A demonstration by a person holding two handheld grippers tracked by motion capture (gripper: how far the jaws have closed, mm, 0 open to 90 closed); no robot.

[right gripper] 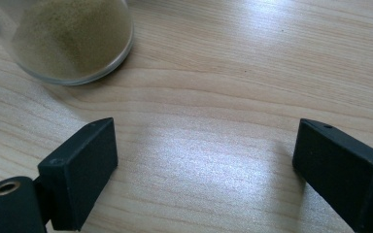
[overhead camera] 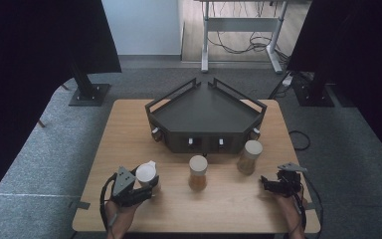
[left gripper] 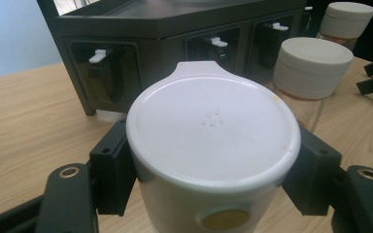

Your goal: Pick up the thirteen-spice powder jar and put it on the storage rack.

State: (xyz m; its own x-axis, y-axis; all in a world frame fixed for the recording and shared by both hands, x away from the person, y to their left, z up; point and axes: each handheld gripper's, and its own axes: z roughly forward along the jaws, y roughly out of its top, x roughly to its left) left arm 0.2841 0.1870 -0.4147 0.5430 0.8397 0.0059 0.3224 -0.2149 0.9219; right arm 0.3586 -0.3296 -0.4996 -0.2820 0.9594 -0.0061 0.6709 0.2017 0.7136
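Note:
My left gripper is shut on a white container with a flat white lid that has a small tab at its far edge. Both black pads press its sides in the left gripper view. My right gripper stands open at the table's right front, its jaws wide apart over bare wood with nothing between them. Two glass jars with cream lids hold brownish powder: one at the table's middle and one to its right. The base of a jar lies ahead and left of the right jaws.
A dark angular rack with rails on top and small white latches on its front stands at the back middle of the wooden table. Beyond it are a grey carpet, black stands and a desk frame.

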